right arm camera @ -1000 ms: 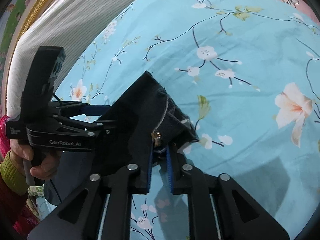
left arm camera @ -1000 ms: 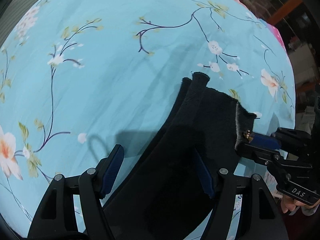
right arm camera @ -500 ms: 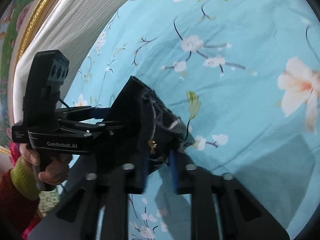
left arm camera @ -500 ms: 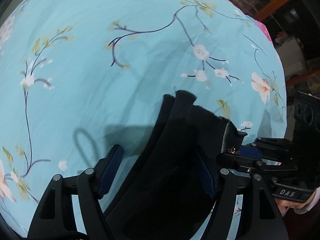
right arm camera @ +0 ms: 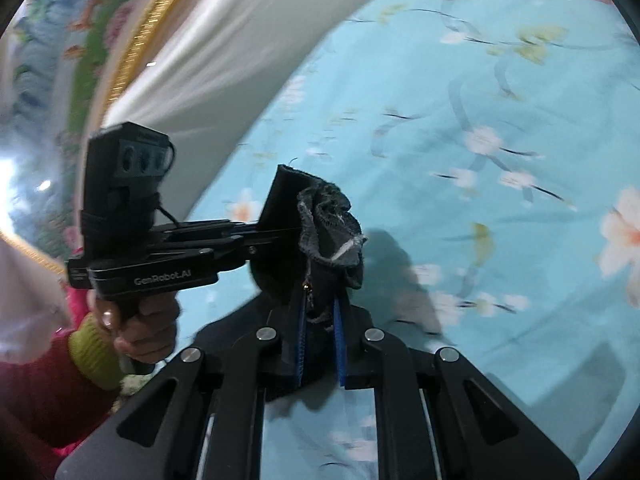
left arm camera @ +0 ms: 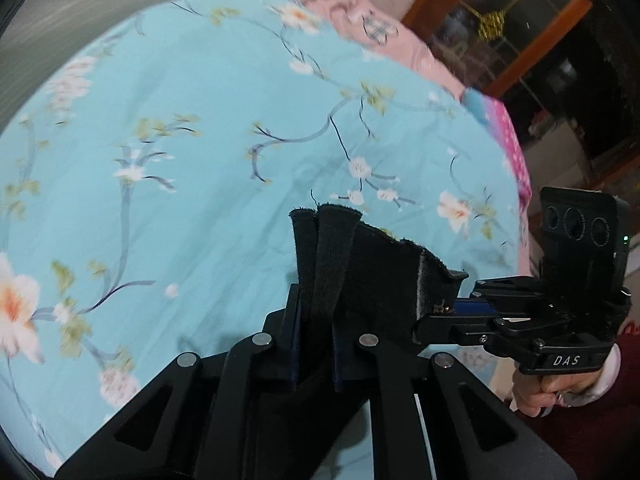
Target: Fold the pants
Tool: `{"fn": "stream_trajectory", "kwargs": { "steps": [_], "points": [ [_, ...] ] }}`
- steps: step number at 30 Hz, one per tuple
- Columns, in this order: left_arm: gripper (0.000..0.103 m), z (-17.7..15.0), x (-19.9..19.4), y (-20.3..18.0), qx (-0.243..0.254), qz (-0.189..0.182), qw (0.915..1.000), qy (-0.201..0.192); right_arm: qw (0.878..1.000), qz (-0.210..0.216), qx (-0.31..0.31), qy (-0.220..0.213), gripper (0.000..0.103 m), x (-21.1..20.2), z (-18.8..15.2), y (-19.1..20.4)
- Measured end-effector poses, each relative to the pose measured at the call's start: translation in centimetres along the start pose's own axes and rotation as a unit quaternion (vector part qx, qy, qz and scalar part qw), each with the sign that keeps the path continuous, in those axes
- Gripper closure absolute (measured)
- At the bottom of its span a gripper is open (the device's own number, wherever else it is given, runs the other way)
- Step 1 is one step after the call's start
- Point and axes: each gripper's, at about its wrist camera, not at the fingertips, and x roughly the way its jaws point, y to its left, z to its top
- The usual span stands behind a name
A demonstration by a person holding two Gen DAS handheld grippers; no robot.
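The black pants [left arm camera: 380, 272] are lifted off the light blue floral bedsheet [left arm camera: 200, 120] by their waistband. My left gripper [left arm camera: 316, 312] is closing, and its pads press on one bunched end of the band. In the same view my right gripper [left arm camera: 448, 312] comes in from the right and pinches the other end by the zip. In the right wrist view, my right gripper [right arm camera: 320, 312] is closing too, with the zip edge of the pants [right arm camera: 328, 216] clamped between its blue pads. My left gripper [right arm camera: 276, 236] grips the cloth just to its left.
A pink quilt [left arm camera: 380, 28] lies at the far end of the bed, with a dark wooden cabinet [left arm camera: 520, 20] behind it. A white padded headboard [right arm camera: 224, 60] with a gold frame [right arm camera: 136, 40] runs along the left. A hand [right arm camera: 140, 320] holds each gripper.
My left gripper went from wide open around the pants to shut on the waistband. Both grippers rose and lifted the waistband off the sheet.
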Motion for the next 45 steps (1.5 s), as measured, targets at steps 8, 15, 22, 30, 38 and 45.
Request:
{"fn": "stream_trajectory", "kwargs": {
  "steps": [8,15,22,30,38,45],
  "points": [
    [0.093,-4.5,-6.9,2.3,-0.042,0.003,0.9977,-0.054,0.992,0.101,-0.069,0.043,0.09,2.6,-0.1,6.2],
    [0.093,-10.5,-10.5,5.5,-0.086,0.014,0.9934,-0.074,0.981,0.131,-0.1,0.106,0.09,7.2,-2.0,9.9],
    [0.093,-16.1,-10.9,8.7,-0.137,0.038,0.9876,-0.066,0.968,0.13,-0.126,0.172,0.09,11.9,-4.6,11.9],
    [0.094,-20.3,-9.1,11.6,-0.19,0.063,0.9783,-0.053,0.954,0.101,-0.161,0.231,0.09,16.6,-8.1,12.8],
    [0.097,-23.2,-7.5,13.4,-0.241,0.072,0.967,-0.041,0.945,0.06,-0.19,0.26,0.089,19.1,-9.8,13.5],
    [0.097,-25.3,-7.3,14.3,-0.29,0.071,0.9535,-0.04,0.938,0.031,-0.199,0.281,0.084,20.4,-11.0,13.7]
  ]
}}
